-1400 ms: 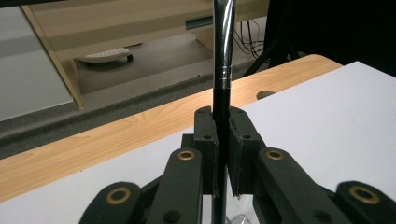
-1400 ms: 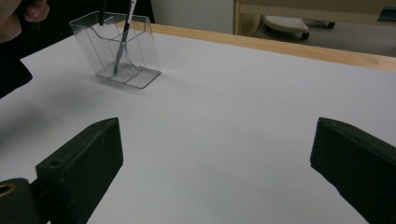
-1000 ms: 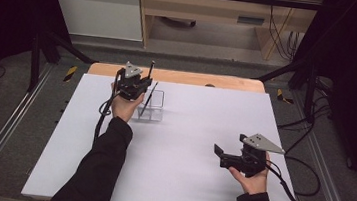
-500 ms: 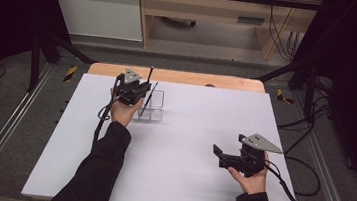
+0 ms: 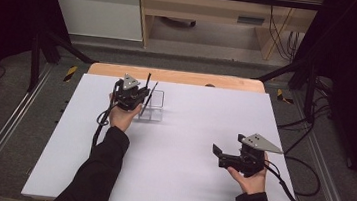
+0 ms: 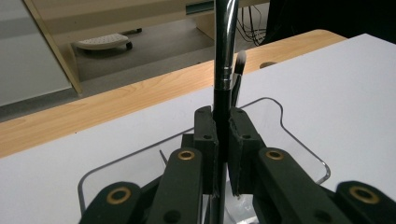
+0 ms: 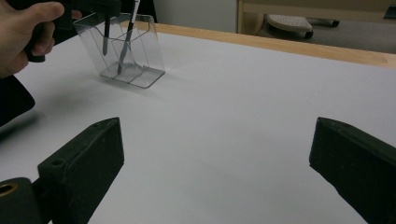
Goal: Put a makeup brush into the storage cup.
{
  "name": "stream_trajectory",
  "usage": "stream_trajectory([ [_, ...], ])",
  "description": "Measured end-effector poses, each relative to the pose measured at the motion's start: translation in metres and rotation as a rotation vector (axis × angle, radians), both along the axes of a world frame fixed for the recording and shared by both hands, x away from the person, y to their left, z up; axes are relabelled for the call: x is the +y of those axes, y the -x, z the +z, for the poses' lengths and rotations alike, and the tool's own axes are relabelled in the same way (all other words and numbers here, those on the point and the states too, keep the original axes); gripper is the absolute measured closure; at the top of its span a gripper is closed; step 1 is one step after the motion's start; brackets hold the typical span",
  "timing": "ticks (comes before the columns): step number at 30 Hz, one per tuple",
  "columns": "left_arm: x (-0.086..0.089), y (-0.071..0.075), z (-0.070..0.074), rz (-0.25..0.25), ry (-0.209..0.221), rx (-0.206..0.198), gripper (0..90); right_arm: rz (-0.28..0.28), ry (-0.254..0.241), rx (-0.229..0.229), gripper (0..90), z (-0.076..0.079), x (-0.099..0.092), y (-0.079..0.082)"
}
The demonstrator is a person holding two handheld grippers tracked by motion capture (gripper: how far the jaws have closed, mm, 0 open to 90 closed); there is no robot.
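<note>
Gripping a makeup brush [image 6: 223, 56] by its black handle, the left gripper [image 6: 223, 140] is holding it upright, jaws clamped tight on the handle below the silver ferrule. In the left gripper view the brush shaft is rising straight up between the two black jaws and running past the top edge. Below the jaws the handle is reaching down inside a clear acrylic organizer [image 6: 299, 140]; whether its tip is touching the bottom cannot be told. A second brush [image 6: 239, 70] with a pale-tipped bristle head is leaning in the same organizer just behind the held one.

In the high view the left gripper [image 5: 139, 95] is sitting at the near-left side of the organizer [image 5: 154, 109], with the held brush [image 5: 147, 82] sticking up and the second brush [image 5: 151, 92] slanting beside it. The organizer is standing on the white table top [image 5: 179, 171], toward its far left part, near the wooden strip [image 5: 179, 77] along the far edge.

In the right gripper view the organizer [image 7: 140, 51] is showing divided compartments with both brushes in it, and the left hand [image 7: 23, 32] is appearing at upper left.

Resting well apart at the near right of the table, the right gripper [image 5: 217, 155] is holding nothing, jaws spread wide and pointing left across the bare surface.
</note>
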State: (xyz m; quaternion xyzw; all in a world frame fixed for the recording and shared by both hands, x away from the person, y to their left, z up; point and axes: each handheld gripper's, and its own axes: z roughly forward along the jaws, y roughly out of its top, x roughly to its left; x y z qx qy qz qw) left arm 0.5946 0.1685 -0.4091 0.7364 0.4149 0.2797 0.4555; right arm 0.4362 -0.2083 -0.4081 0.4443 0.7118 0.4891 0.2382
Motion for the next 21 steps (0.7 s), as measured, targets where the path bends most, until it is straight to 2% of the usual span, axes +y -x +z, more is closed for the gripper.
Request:
stream_trajectory([
  [18, -0.0009, 0.0023, -0.0098, -0.019, -0.022, 0.035, 82.1, 0.003, 0.000, 0.001, 3.8, 0.0001, 0.0014, 0.0001],
  [21, -0.0004, 0.0042, -0.0077, -0.017, -0.015, 0.035, 76.5, 0.002, 0.002, 0.000, 3.8, 0.0001, 0.0015, -0.0001],
])
